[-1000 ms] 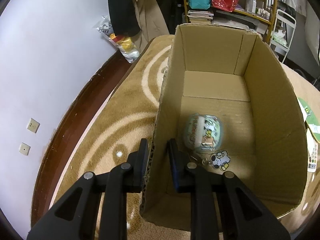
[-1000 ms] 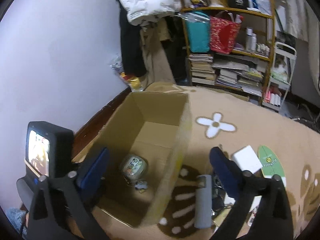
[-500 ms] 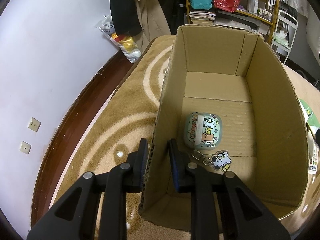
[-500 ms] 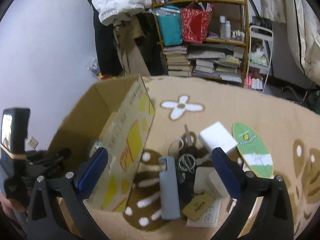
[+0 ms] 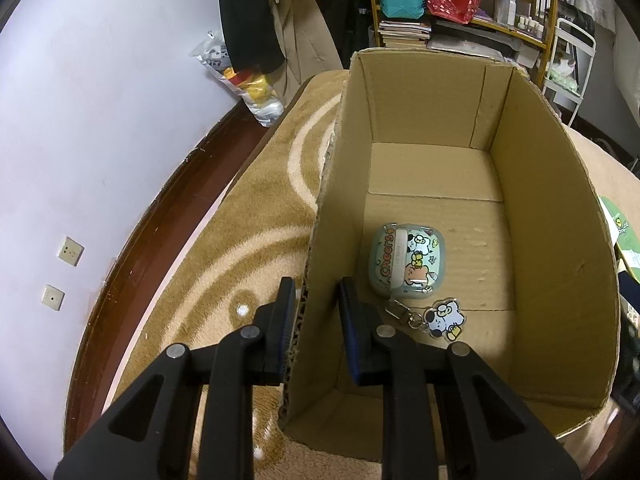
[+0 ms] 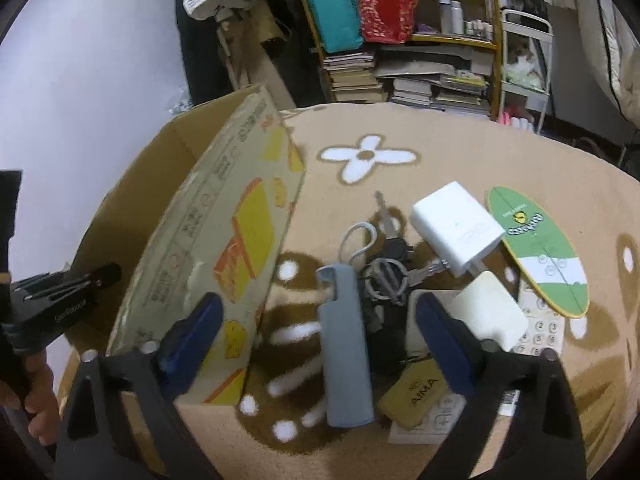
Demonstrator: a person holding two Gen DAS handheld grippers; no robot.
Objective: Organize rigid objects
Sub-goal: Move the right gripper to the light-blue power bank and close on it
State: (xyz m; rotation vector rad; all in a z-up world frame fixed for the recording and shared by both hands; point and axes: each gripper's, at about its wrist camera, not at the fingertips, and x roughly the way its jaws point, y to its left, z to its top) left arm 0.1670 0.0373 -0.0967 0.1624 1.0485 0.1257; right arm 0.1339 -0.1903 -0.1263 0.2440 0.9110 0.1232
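My left gripper (image 5: 316,308) straddles the left wall of the open cardboard box (image 5: 552,240) and is shut on it. Inside lies a pale green cartoon earbud case (image 5: 406,260) with a dog charm (image 5: 444,318) on a ring. In the right wrist view the box (image 6: 224,240) stands to the left. Beside it on the rug lie a grey oblong case (image 6: 344,344), a bunch of keys (image 6: 386,276), a white charger (image 6: 456,228), a cream block (image 6: 488,316), a tan tag (image 6: 416,396) and a green oval card (image 6: 540,248). My right gripper (image 6: 316,308) hangs open over the grey case.
The tan patterned rug (image 6: 420,136) meets a dark wood skirting (image 5: 132,248) and a white wall on the left. A cluttered bookshelf (image 6: 404,60) and hanging coats (image 5: 256,16) stand behind the box. A white keypad remote (image 6: 540,328) lies under the card. A hand (image 6: 36,392) holds the left gripper.
My right gripper has swung right, from above the box to low over the pile of items on the rug. The left gripper has stayed clamped on the box wall.
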